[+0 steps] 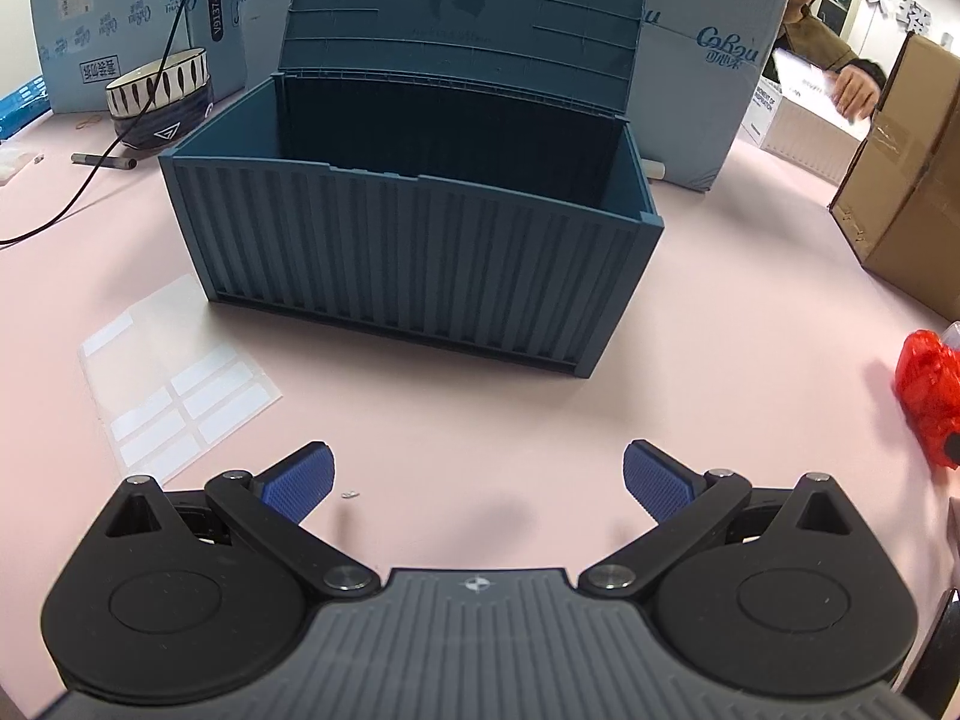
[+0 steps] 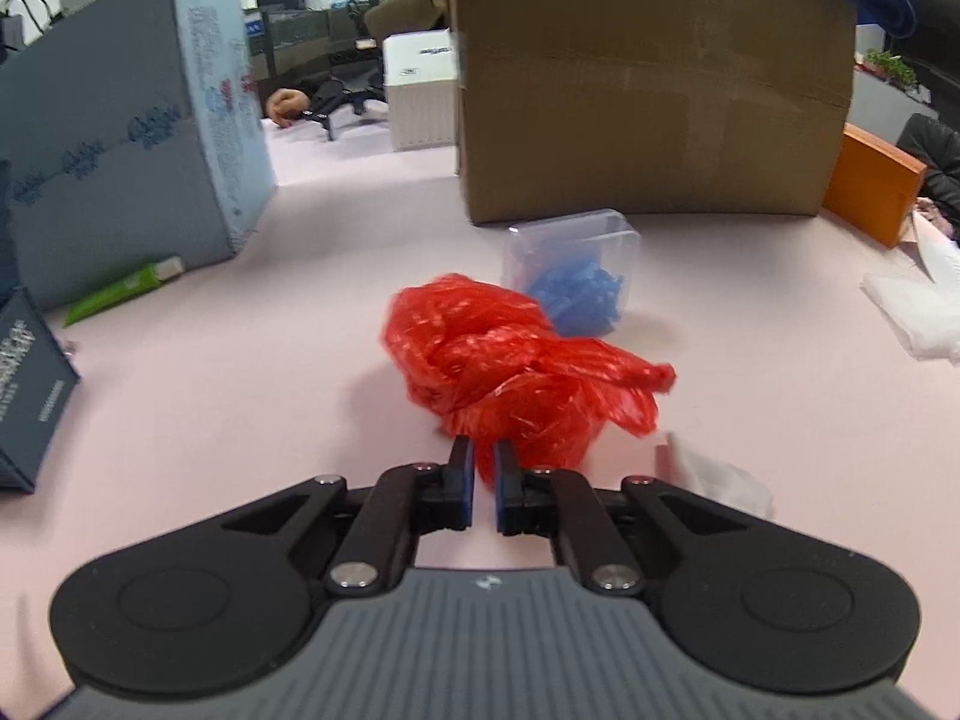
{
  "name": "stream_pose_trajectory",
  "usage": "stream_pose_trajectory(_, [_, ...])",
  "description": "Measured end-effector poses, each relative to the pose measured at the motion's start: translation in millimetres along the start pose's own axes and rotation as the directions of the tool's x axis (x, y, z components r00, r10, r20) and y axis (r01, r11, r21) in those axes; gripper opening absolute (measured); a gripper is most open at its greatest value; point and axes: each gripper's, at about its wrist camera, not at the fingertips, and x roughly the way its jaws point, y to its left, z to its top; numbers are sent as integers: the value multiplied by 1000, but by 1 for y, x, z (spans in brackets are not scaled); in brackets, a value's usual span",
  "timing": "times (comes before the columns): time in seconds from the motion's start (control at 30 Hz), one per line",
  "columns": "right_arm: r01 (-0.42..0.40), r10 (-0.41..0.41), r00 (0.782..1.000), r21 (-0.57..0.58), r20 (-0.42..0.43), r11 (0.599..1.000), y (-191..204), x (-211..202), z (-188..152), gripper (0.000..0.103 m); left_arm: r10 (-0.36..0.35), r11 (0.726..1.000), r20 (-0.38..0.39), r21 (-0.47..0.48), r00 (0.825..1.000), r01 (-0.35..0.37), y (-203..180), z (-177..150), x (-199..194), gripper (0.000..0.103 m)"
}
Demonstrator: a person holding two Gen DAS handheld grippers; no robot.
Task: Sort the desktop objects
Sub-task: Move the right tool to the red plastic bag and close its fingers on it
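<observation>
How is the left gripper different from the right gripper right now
The left gripper has its jaws spread wide, while the right gripper has its jaws nearly together. The left gripper holds nothing over bare pink table, while the right gripper pinches the near edge of the red plastic bag. The left gripper faces the open blue storage box; the right gripper faces a clear container. Both have blue pads on black linkages.
</observation>
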Motion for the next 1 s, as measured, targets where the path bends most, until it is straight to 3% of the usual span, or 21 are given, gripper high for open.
stream_pose_trajectory(0.23, [-181, 181, 983, -62, -9, 982, 31, -13, -2, 6, 0, 1000, -7, 19, 1000, 1, -6, -2, 3, 103])
stream_pose_trajectory(0.33, [-211, 213, 977, -86, 16, 974, 37, -20, -1, 6, -3, 1000, -7, 21, 1000, 3, -7, -2, 3, 103])
stream_pose_trajectory(0.43, [-239, 245, 969, -110, 40, 965, 43, -26, 0, 20, -5, 1000, -6, 17, 1000, 5, -6, -3, 3, 103])
stream_pose_trajectory(0.5, [-198, 209, 975, -124, 83, 972, 39, -32, 3, 47, -8, 1000, -3, 13, 1000, 8, -5, -3, 1, 103])
stream_pose_trajectory(0.57, [-152, 173, 974, -142, 149, 978, 34, -39, 7, 80, -10, 1000, -3, 10, 1000, 10, -4, -3, 0, 103])
stream_pose_trajectory(0.6, [-129, 157, 970, -151, 186, 980, 31, -43, 8, 86, -11, 1000, -1, 10, 1000, 11, -3, -3, -1, 103])
stream_pose_trajectory(0.63, [-101, 135, 969, -167, 208, 981, 29, -41, 11, 100, -12, 1000, 0, 10, 1000, 12, -3, -3, -2, 103])
stream_pose_trajectory(0.73, [-36, 81, 975, -212, 209, 977, 25, -30, 18, 103, -9, 1000, -2, 21, 1000, 9, -5, -4, -2, 103])
stream_pose_trajectory(0.9, [80, -56, 993, -262, 100, 962, 20, 1, 24, 103, -12, 999, -11, 48, 1000, 13, -9, -7, -2, 103])
stream_pose_trajectory(1.0, [57, -52, 998, -281, 23, 958, 16, 22, 25, 103, -15, 998, -10, 54, 1000, 15, -9, -8, -4, 103])
